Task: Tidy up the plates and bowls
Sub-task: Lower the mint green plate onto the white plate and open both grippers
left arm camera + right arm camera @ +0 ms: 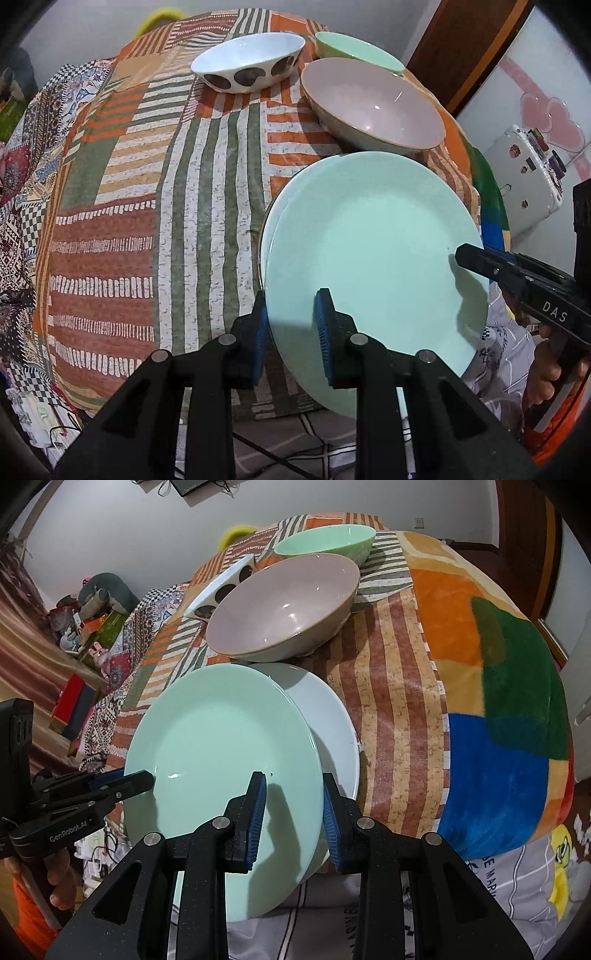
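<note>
At table's near edge | both jaws grasping green plate (373,251) rim | patchwork cloth (177,192) leftward bare

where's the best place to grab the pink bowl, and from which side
Take the pink bowl by its thin rim, one finger inside and one outside. Come from the near side, over the green plate: that edge faces the grippers, while the spotted bowl and green bowl crowd the far side. Both grippers look shut on the green plate's rim, so one would need freeing first.
</note>
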